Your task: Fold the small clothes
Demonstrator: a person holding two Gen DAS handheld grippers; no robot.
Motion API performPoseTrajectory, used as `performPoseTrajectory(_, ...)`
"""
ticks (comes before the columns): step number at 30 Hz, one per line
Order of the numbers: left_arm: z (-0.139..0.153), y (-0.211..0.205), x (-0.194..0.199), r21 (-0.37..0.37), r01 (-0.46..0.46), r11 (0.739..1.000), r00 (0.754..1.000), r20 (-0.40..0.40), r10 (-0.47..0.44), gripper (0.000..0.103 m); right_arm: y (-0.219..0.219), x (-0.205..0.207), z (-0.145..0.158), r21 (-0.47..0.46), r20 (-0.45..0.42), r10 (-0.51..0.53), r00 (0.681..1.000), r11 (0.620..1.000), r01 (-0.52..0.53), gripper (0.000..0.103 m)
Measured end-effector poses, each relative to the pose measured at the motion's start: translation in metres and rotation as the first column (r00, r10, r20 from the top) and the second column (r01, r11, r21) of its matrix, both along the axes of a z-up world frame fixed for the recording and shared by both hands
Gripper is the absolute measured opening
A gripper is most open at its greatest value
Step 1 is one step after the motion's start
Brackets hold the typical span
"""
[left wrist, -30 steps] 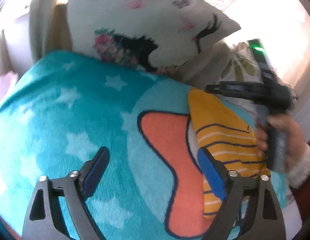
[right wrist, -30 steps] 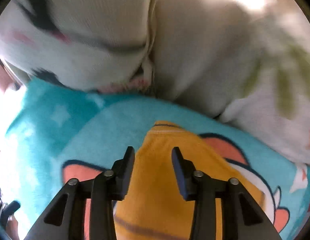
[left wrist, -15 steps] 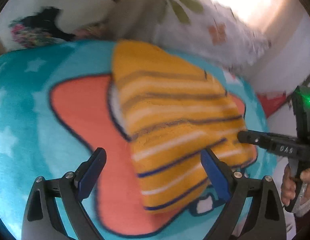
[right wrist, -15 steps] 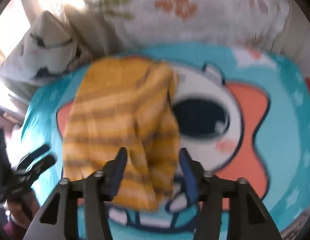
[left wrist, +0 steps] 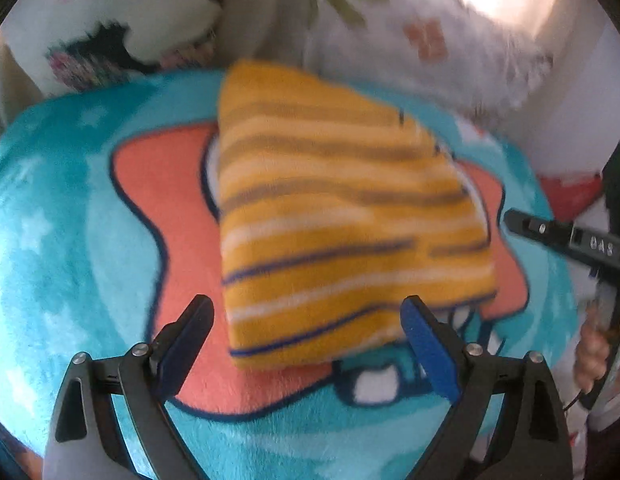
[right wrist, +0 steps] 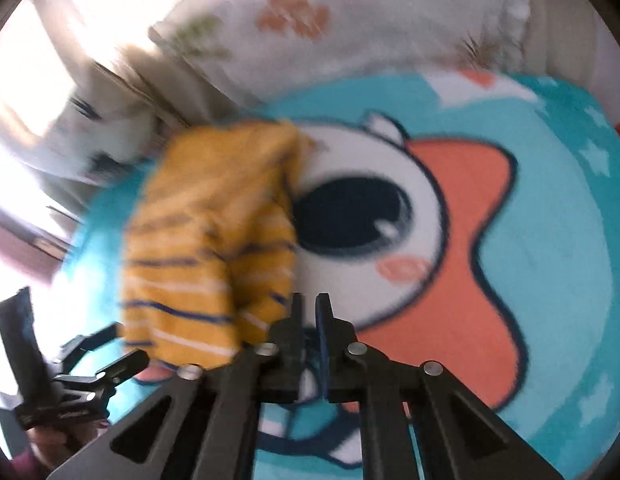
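We tilt our left claw (left wrist: 305, 340) steeply down, its jaws wide, the near edge of the folded yellow garment (left wrist: 342, 216) lying between them but untouched. Our right claw (right wrist: 307, 320) angles down too, jaws narrow and closing on nothing, the garment at its 10 o'clock on the teal blanket (right wrist: 550, 248). From the left camera the right claw sits at 3 o'clock, cut off by the frame. Pillows (left wrist: 410, 40) at 12 o'clock are blurred.

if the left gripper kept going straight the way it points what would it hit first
Most likely the near edge of the folded yellow striped knit garment, which sits between the open left gripper fingers; depth is unclear, so possibly the turquoise cartoon blanket just before it.
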State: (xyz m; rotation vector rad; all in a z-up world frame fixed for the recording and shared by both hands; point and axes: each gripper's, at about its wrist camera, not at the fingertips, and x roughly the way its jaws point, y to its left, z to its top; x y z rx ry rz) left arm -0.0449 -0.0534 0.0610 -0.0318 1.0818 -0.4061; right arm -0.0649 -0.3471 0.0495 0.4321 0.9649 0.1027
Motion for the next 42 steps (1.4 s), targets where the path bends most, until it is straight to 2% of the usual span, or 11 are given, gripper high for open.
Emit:
performPoseTrajectory(1,0.004,-0.002,0.004,0.006,-0.006,1.0,1.0,0.007,0.006,0.094,0.002,0.005,0.003,0.034,0.024,0.016,1.0,0.999,-0.017,0.036)
performPoseTrajectory(4,0.007,-0.02,0.021,0.018,-0.006,1.0,0.999,0.036,0.005,0.094,0.018,0.031,0.001,0.092,0.05,0.057,0.997,0.994,-0.061,0.037)
performPoseTrajectory(8,-0.021,-0.056,0.041,0.158,0.009,0.987,1.0,-0.019,-0.006,0.094,0.049,0.071,-0.014,0.118,0.028,0.137,0.99,0.983,-0.14,0.014)
performPoseTrajectory(13,-0.042,-0.071,0.027,0.265,0.044,0.963,0.998,-0.046,-0.033,0.094,0.053,0.081,-0.039,-0.004,-0.051,0.122,0.991,0.992,-0.123,0.015)
performPoseTrajectory(17,-0.024,-0.051,0.025,0.142,-0.011,0.99,0.995,-0.092,0.025,0.094,0.03,0.073,-0.029,-0.044,-0.032,0.013,0.999,0.999,-0.014,0.019)
performPoseTrajectory(21,-0.011,-0.03,0.018,0.039,-0.089,0.995,0.99,-0.108,0.093,0.094,0.007,0.081,-0.027,0.159,0.006,-0.018,1.0,0.987,0.016,0.052)
performPoseTrajectory(25,-0.002,-0.02,0.014,0.025,-0.117,0.993,0.99,-0.081,0.119,0.094,0.015,0.102,-0.034,0.212,0.031,-0.003,1.0,0.977,-0.004,0.052)
performPoseTrajectory(29,0.007,-0.012,0.005,0.029,-0.147,0.989,0.987,-0.068,0.149,0.094,0.026,0.129,-0.059,0.333,-0.035,0.076,0.996,0.941,-0.06,0.022)
performPoseTrajectory(32,0.011,0.0,0.002,0.032,-0.18,0.983,0.982,-0.058,0.182,0.094,0.02,0.121,-0.042,0.291,0.015,0.075,0.997,0.954,-0.076,0.007)
performPoseTrajectory(37,0.004,0.017,0.0,0.039,-0.224,0.974,0.971,-0.076,0.226,0.094,0.012,0.121,-0.039,0.083,-0.055,-0.03,0.998,0.996,0.035,0.011)
performPoseTrajectory(42,-0.017,0.018,0.007,0.092,-0.244,0.965,0.962,-0.1,0.253,0.094,0.033,0.088,-0.003,0.116,0.108,0.048,0.993,0.991,-0.06,0.011)
